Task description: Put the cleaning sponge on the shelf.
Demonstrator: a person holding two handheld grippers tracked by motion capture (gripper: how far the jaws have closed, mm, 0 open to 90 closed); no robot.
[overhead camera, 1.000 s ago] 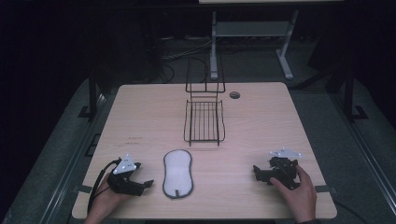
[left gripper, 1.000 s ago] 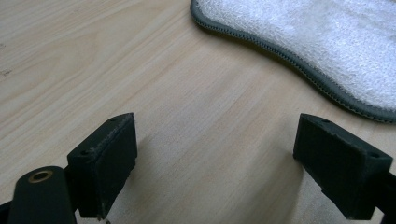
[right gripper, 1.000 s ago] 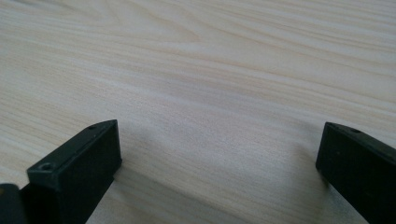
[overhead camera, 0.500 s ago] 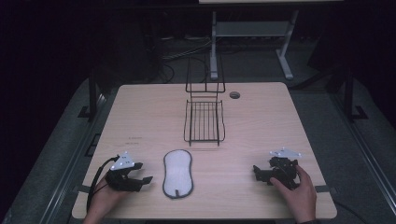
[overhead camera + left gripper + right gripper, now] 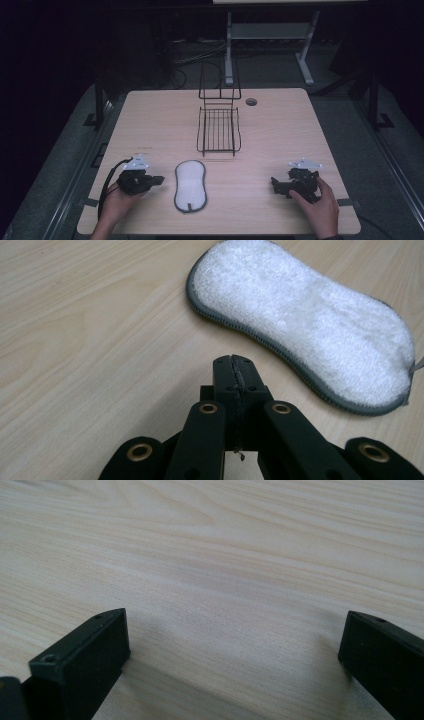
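A white fuzzy pad with a grey edge (image 5: 190, 185) lies flat on the table near the front, left of centre. My left gripper (image 5: 158, 180) rests on the table just left of it, held by a hand, pointing at the pad. In the left gripper view its jaws (image 5: 234, 365) are pressed together with nothing between them, and the pad (image 5: 305, 325) lies a short way beyond the tips. My right gripper (image 5: 274, 183) sits at the front right, held by the other hand. Its fingers (image 5: 85, 655) stand wide apart over bare wood.
A black wire rack (image 5: 218, 127) stands at the table's middle, its back rising toward the far edge. A round dark hole (image 5: 251, 102) sits in the tabletop right of the rack. A metal stand (image 5: 270, 35) and cables are on the floor behind the table.
My left gripper has shifted slightly away from the table's front edge, still beside the pad. The right gripper and the pad have stayed put.
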